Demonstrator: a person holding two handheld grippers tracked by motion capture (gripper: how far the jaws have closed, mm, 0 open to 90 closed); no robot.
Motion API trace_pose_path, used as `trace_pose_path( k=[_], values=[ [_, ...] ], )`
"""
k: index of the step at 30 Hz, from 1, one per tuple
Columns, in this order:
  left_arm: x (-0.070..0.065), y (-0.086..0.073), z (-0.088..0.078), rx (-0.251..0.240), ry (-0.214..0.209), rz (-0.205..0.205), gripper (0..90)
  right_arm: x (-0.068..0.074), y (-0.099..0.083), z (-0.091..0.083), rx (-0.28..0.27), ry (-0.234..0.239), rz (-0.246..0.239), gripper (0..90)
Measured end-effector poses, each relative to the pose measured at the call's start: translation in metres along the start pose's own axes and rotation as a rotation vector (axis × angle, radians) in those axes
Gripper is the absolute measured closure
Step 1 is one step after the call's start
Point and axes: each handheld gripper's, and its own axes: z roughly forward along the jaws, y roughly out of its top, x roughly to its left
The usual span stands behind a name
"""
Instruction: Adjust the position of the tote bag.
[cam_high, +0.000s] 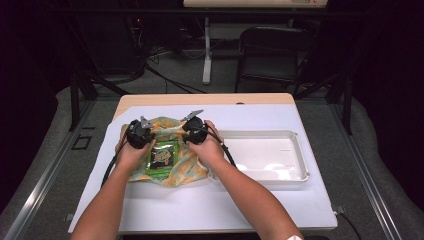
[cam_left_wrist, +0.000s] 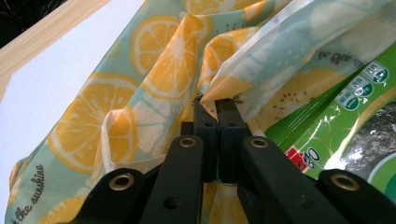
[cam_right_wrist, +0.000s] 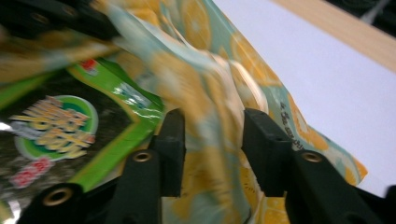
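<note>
On the left side of the white table cover (cam_high: 150, 210), the left gripper (cam_high: 139, 134) sits in the person's left hand (cam_high: 131, 154), at the left edge of a lemon-print bag (cam_high: 172, 172). In the left gripper view, its two black jaws stand pressed together, and a fold of the bag's edge (cam_left_wrist: 219, 91) is pinched between their tips. The cloth rises in wrinkles around the jaws, with big orange and lemon slices printed on a pale green ground.

In the middle, a green snack packet (cam_high: 162, 157) lies on the bag, between the two grippers. It has a dark centre with a round label. In the left gripper view the packet (cam_left_wrist: 345, 116) is just to the right of the jaws, partly under the bag's upper flap.

To the right of the packet, the right gripper (cam_high: 195, 131) is held by the right hand (cam_high: 207, 149) at the bag's right edge. In the right gripper view, the jaws stand apart, with a loose fold of the bag (cam_right_wrist: 210, 154) between them; the picture is blurred, and the pads do not seem to press on the cloth. The packet (cam_right_wrist: 56, 135) is at the left of these jaws.

Farther right, a white plastic tray (cam_high: 300, 150) stands on the table cover, just beside the bag's right side and near the right forearm.
</note>
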Motion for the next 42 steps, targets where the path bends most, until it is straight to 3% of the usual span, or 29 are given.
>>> trace_pose_path(
  k=[5, 10, 18, 20, 22, 24, 32, 36, 40, 42],
  values=[
    [0.000, 0.000, 0.000, -0.003, 0.006, -0.002, 89.2, 0.012, 0.008, -0.024, -0.088, 0.054, -0.020, 54.2],
    [-0.001, 0.000, 0.000, -0.009, 0.019, 0.000, 89.2, 0.015, 0.009, -0.022, -0.119, 0.036, -0.041, 54.3],
    [-0.001, 0.000, 0.001, -0.008, 0.016, 0.001, 89.2, 0.011, 0.007, 0.007, -0.073, -0.015, -0.073, 53.3],
    [0.000, 0.000, 0.001, -0.006, 0.016, 0.006, 89.1, 0.010, 0.007, 0.010, -0.064, -0.004, -0.082, 63.2],
    [0.000, 0.000, 0.001, -0.003, 0.016, 0.000, 89.1, 0.011, 0.007, 0.013, -0.031, 0.001, -0.105, 79.4],
    [0.001, 0.000, 0.001, -0.009, 0.017, -0.004, 89.1, 0.010, 0.004, 0.019, -0.007, 0.014, -0.102, 86.7],
    [0.004, -0.001, -0.002, -0.022, 0.022, -0.019, 88.2, 0.012, -0.005, 0.033, 0.078, 0.062, -0.113, 88.5],
    [0.004, 0.000, -0.007, -0.037, 0.014, -0.011, 80.7, 0.014, -0.006, 0.039, 0.117, 0.026, -0.117, 87.8],
    [0.004, 0.000, -0.021, -0.051, -0.023, -0.018, 62.8, 0.009, -0.006, 0.040, 0.123, 0.001, -0.097, 87.3],
    [0.003, 0.001, -0.030, -0.070, -0.020, -0.013, 58.1, 0.006, -0.006, 0.041, 0.133, -0.003, -0.087, 87.3]
  ],
)
